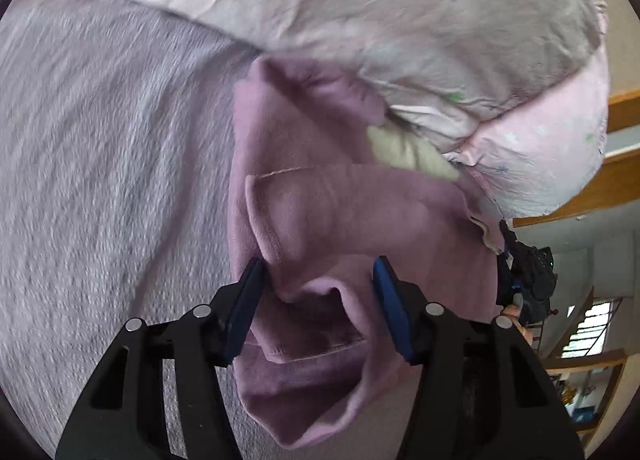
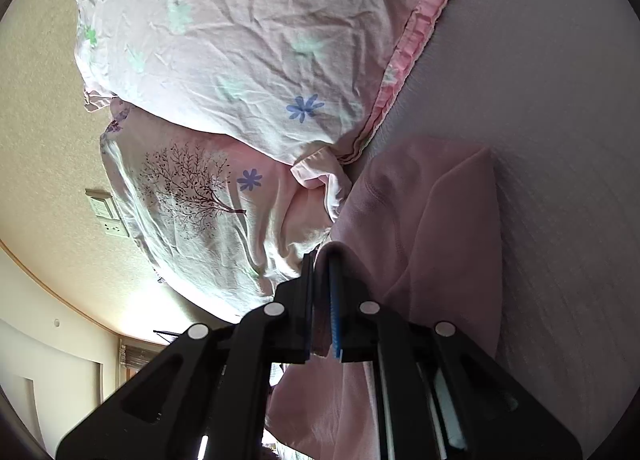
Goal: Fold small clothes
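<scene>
The mauve garment [image 1: 320, 220] lies rumpled on the grey bedspread [image 1: 100, 160], against the floral pillows [image 2: 240, 40]. The left gripper [image 1: 318, 280] is spread wide around a raised fold, gripping nothing. The right gripper [image 2: 322, 272] is clamped tight on the garment's edge.

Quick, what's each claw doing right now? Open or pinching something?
Left gripper: open, fingers either side of a fold of the purple garment, not pinching.
Right gripper: closed, pinching the purple garment's edge.

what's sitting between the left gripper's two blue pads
A raised fold of the mauve fleece garment lies between the open left gripper pads, seen in the left wrist view.
</scene>
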Motion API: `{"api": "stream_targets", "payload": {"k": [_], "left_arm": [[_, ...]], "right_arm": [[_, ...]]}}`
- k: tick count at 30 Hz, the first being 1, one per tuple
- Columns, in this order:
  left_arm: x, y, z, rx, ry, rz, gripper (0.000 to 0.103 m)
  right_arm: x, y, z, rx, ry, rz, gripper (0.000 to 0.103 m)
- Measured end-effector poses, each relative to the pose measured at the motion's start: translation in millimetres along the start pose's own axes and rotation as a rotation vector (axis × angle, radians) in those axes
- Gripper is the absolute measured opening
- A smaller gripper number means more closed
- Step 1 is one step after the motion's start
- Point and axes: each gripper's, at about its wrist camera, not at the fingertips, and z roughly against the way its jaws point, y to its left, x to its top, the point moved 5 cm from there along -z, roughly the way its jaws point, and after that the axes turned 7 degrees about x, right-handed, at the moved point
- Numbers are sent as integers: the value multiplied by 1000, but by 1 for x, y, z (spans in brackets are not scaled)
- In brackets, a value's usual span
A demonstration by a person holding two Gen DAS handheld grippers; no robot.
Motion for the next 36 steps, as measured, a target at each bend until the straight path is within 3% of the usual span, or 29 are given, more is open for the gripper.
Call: {"api": "stream_targets", "payload": {"k": [2, 4, 5, 6, 7, 13, 15, 19, 21, 22, 23, 24, 26, 27, 28, 29, 32, 36], "left_arm": [[1, 4, -2, 0, 9, 23, 55], [3, 6, -2, 18, -2, 32, 45], [5, 8, -1, 33, -10, 39, 33], [6, 10, -1, 37, -16, 47, 13], [9, 12, 0, 31, -33, 45, 9], [21, 5, 15, 20, -132, -9, 7], [28, -8, 32, 7, -209, -56, 7], [39, -43, 76, -10, -448, -219, 7], [44, -50, 78, 119, -572, -308, 7], [47, -48, 70, 180, -575, -321, 7], [53, -39, 50, 264, -522, -322, 7], [55, -28, 33, 278, -451, -292, 7], [55, -11, 17, 236, -366, -224, 7], [55, -1, 15, 203, -356, -196, 8], [56, 2, 16, 182, -354, -191, 8], [56, 3, 19, 167, -352, -186, 9], [58, 2, 28, 155, -357, -188, 9], [57, 1, 29, 187, -360, -207, 9]], "right_arm": [[-1, -1, 1, 1, 0, 0, 9], [-1, -1, 1, 2, -2, -2, 9], [-1, -1, 1, 3, -1, -2, 9], [-1, -1, 1, 3, -2, -4, 9], [-2, -1, 2, 4, -3, -6, 9], [0, 6, 6, 22, -9, 7, 9], [1, 16, 10, 47, -14, 27, 9], [10, 41, 20, 120, -56, 105, 7], [19, 36, 21, 38, -86, 139, 7], [23, 26, 19, -7, -85, 116, 8], [26, 13, 17, -39, -81, 74, 7], [25, -1, 14, -49, -64, 25, 7], [21, -5, 14, -70, -44, 41, 10], [19, -2, 14, -97, -36, 69, 15], [18, 3, 13, -111, -29, 91, 37], [19, 10, 11, -126, -32, 126, 51], [20, 29, -4, -294, 2, 299, 47], [27, 31, -34, -419, 74, 345, 45]]}}
